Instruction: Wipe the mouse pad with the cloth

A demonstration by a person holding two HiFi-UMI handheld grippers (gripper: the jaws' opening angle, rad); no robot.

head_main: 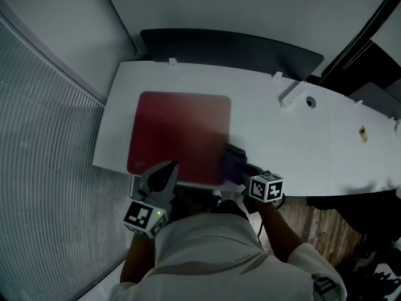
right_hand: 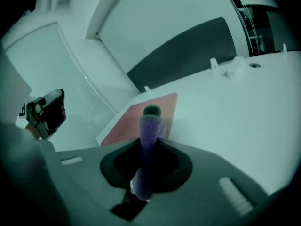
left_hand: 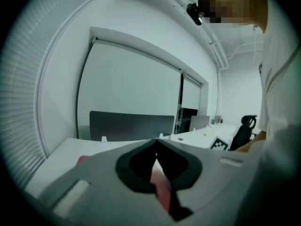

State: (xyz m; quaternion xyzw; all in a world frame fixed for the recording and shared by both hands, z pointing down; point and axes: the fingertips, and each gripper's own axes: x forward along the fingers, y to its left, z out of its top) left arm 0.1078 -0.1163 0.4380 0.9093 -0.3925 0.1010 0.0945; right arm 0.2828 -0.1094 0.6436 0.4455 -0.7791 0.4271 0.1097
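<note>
Head view: a red pad lies on the left part of a white desk, its near edge close to the desk's front edge. The left gripper hangs over the pad's near left corner. The right gripper sits at the pad's near right corner, with a purple cloth at its tip, on or just over the pad edge. A power strip lies further back on the right, and a dark divider runs along the far edge.

Left gripper view: the left gripper has its jaws closed tip to tip with nothing between them. A slice of the pad shows through the gap below. The divider stands behind.

Right gripper view: the right gripper is clamped on the cloth, which stands up as a narrow roll past the jaw tips. The pad lies just ahead, the left gripper is off to the left, and the power strip is far back.
</note>
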